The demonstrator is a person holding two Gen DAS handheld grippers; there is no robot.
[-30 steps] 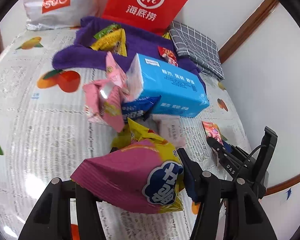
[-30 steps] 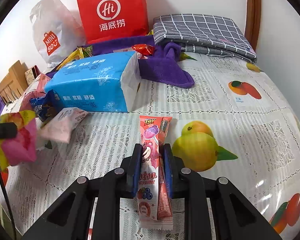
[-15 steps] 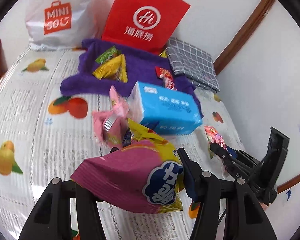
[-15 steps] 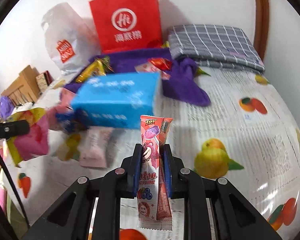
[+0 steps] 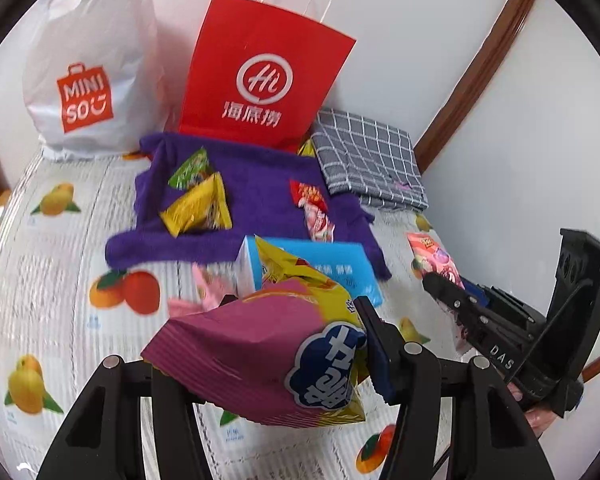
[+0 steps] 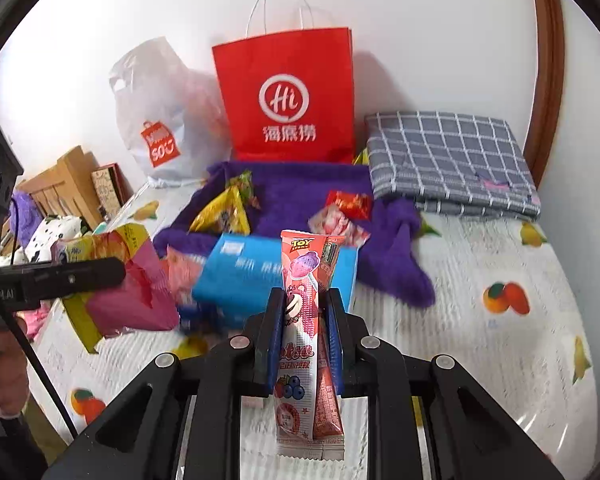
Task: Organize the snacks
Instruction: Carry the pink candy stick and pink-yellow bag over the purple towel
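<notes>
- Left hand-held gripper (image 5: pixel 260 364) is clamped wide on a pink-and-yellow chip bag (image 5: pixel 268 356), held above the fruit-print worktop (image 5: pixel 48 280).
- Right hand-held gripper (image 6: pixel 302 334) pinches narrowly a pink Toy Story packet (image 6: pixel 306 320) upright, near the blue tissue pack (image 6: pixel 252 272).

My left gripper (image 5: pixel 260 364) was raised above the bed, its jaws spread wide and pressed against the two sides of a puffy pink and yellow snack bag (image 5: pixel 260 356), which filled the gap between them. Seen from the right wrist, that left gripper (image 6: pixel 80 276) reached in level from the side, and my left hand (image 6: pixel 4 364) was wrapped round its handle low at the frame's edge. My right gripper (image 6: pixel 302 336) was also lifted, jaws nearly together and clamped on a slim pink candy packet (image 6: pixel 304 320) standing upright between the blue pads (image 6: pixel 334 332). From the left wrist, the right gripper (image 5: pixel 444 292) pointed inward beside the left one.
</notes>
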